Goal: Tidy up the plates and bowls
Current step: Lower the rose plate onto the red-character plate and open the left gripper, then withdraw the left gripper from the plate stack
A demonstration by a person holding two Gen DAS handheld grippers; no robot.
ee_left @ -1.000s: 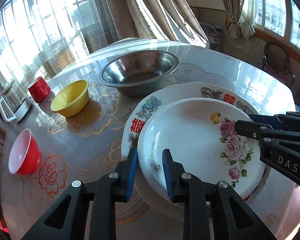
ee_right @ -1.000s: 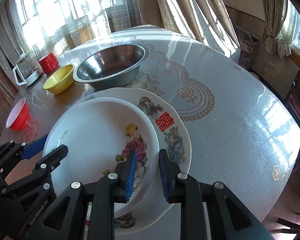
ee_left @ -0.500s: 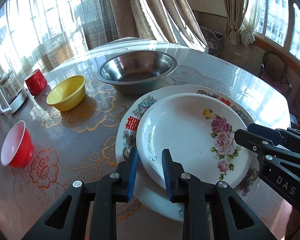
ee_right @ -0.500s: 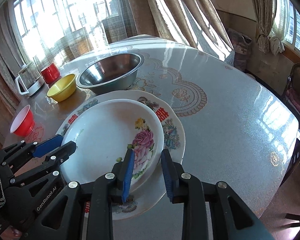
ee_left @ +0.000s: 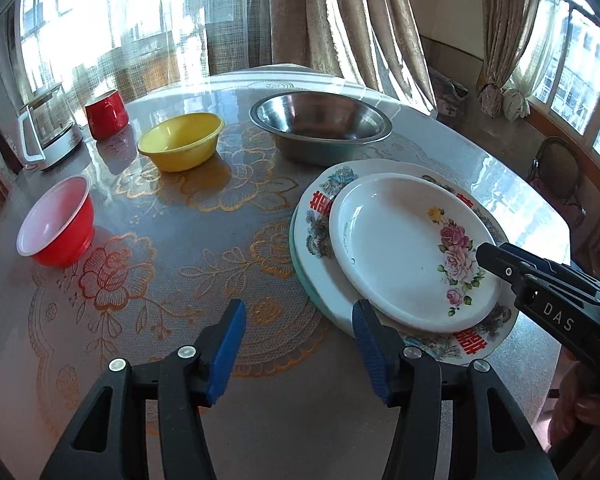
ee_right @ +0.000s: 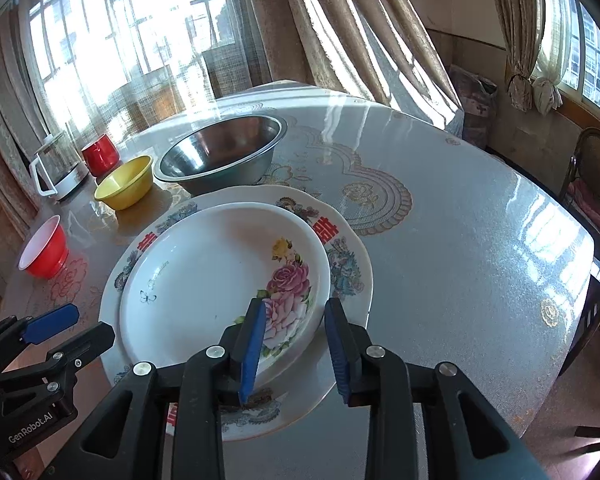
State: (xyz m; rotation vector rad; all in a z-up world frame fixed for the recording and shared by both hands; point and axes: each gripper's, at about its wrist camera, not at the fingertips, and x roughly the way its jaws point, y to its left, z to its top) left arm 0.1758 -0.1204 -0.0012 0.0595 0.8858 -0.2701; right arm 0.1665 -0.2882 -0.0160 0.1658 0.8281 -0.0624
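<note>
Rose-patterned plate (ee_right: 220, 280) stacked on larger patterned plate (ee_right: 340, 264) on round table (ee_right: 460, 220), left gripper (ee_left: 298, 340) just opened wide, empty, right gripper (ee_right: 296, 344) easing apart, straddling rose plate's rim, grip uncertain, steel bowl (ee_left: 320, 128) behind.

The left gripper (ee_left: 298, 338) has just been opening, nothing between its jaws. The right gripper (ee_right: 294, 342) has been opening too, angled downward.
</note>
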